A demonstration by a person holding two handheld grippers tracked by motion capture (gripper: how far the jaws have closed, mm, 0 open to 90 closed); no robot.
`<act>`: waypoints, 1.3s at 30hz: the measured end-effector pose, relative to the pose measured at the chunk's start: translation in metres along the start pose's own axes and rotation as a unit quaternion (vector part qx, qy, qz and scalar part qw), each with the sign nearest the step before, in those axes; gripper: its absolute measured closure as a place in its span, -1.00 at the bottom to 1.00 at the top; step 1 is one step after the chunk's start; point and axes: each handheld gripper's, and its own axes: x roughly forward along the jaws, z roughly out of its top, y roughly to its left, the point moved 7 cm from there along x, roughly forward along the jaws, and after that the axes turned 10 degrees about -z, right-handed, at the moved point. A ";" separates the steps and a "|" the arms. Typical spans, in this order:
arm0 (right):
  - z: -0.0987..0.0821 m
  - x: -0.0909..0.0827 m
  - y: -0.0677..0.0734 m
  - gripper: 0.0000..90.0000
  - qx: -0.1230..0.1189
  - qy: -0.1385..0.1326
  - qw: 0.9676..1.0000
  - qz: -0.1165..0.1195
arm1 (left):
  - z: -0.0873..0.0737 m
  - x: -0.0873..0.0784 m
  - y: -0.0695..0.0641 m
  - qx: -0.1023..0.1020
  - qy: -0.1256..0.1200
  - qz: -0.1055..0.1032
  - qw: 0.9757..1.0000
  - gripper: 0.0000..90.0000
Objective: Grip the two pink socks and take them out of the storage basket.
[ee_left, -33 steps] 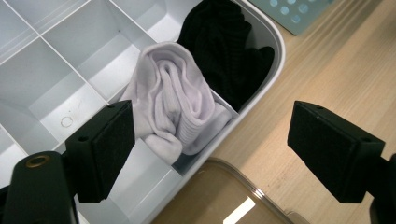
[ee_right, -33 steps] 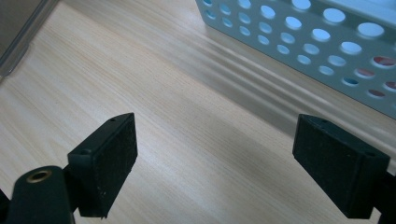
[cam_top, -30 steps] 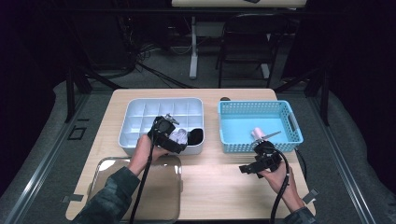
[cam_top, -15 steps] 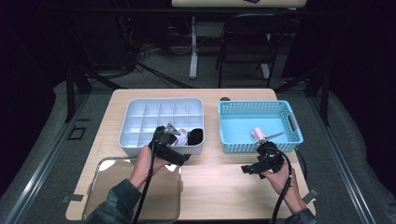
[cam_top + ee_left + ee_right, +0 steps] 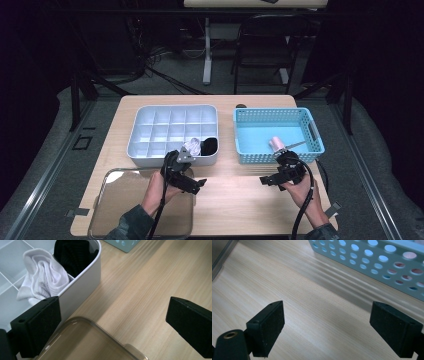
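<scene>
1. Left gripper (image 5: 194, 183): jaws wide apart, having just been opening, with nothing between them. It hangs over the table (image 5: 235, 205), just in front of the divided tray (image 5: 172, 107).
2. White sock (image 5: 192, 146): bundled in a front-row compartment of the tray. It lies free of the pads and sits next to the black sock (image 5: 210, 145) in the corner cell.
3. Right gripper (image 5: 267, 180): jaws also apart and empty. It is low over the wood, just in front of the blue basket (image 5: 272, 112).
4. Pink roll (image 5: 276, 144): lies in the basket near its front wall and is likely the next piece to fetch.
5. Judged step: clearing the left gripper from the tray after the drop.
6. Keep the left jaws spread so that no pad snags the sock's loose cuff, which stands slightly above the dividers.
7. Draw back along the tray's front wall, passing above the rim of the clear lid (image 5: 120, 200) rather than knocking it.
8. Check that the sock stays inside 1 cell. If it spills over a divider, press it down with closed jaws.
</scene>
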 end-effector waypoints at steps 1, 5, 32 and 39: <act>0.000 0.000 0.000 -0.74 0.000 -0.002 1.000 -0.001 | 0.000 0.002 -0.003 0.004 0.000 -0.002 1.000 -0.99; -0.002 -0.003 -0.001 -0.74 -0.001 -0.002 1.000 -0.003 | -0.002 0.012 -0.011 0.015 0.004 -0.009 1.000 -0.99; 0.005 -0.037 -0.028 -0.75 0.029 -0.038 0.999 -0.023 | -0.007 0.023 -0.020 0.023 -0.004 -0.023 0.999 -0.99; 0.017 -0.042 -0.042 -0.75 0.041 -0.048 0.998 -0.024 | -0.007 0.024 -0.021 0.022 -0.005 -0.025 0.999 -0.99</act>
